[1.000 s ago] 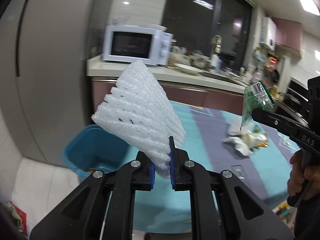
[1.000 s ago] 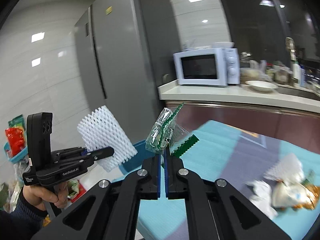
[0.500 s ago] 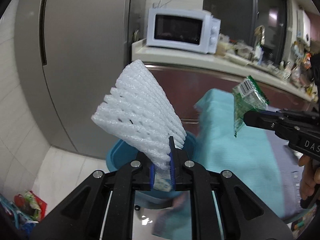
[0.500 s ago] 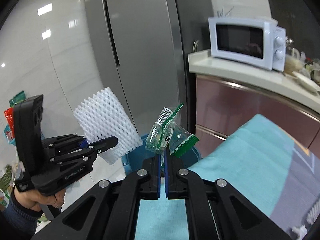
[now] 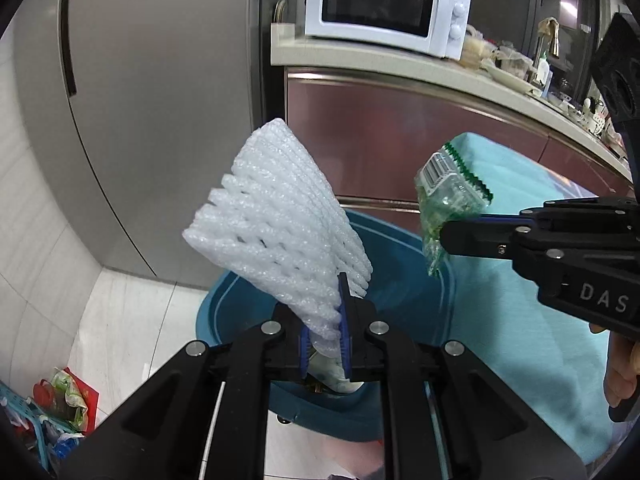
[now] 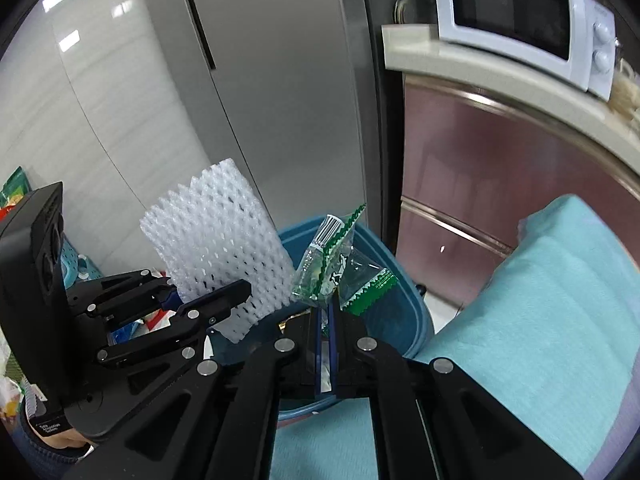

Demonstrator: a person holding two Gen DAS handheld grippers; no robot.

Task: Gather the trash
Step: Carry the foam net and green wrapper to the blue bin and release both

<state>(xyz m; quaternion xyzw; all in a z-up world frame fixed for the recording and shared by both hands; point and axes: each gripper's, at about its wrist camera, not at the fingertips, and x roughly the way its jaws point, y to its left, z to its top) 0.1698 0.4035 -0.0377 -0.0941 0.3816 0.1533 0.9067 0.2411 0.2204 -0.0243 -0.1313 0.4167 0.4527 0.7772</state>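
My left gripper (image 5: 325, 312) is shut on a white foam fruit net (image 5: 280, 220) and holds it over the blue trash bin (image 5: 236, 304) on the floor. My right gripper (image 6: 326, 312) is shut on a clear and green plastic wrapper (image 6: 328, 264), also above the blue trash bin (image 6: 404, 292). In the left wrist view the right gripper (image 5: 446, 236) comes in from the right with the wrapper (image 5: 448, 200) over the bin's far side. In the right wrist view the left gripper (image 6: 236, 294) holds the foam net (image 6: 216, 236) on the left.
A table with a teal cloth (image 5: 532, 320) stands right of the bin. A grey fridge (image 5: 160, 100) and a counter with a white microwave (image 5: 384, 4) stand behind. Bags and a basket (image 5: 52, 404) lie on the floor at left.
Both grippers have swung left away from the table and tilted down. They now hang over the blue bin, each still holding its piece of trash.
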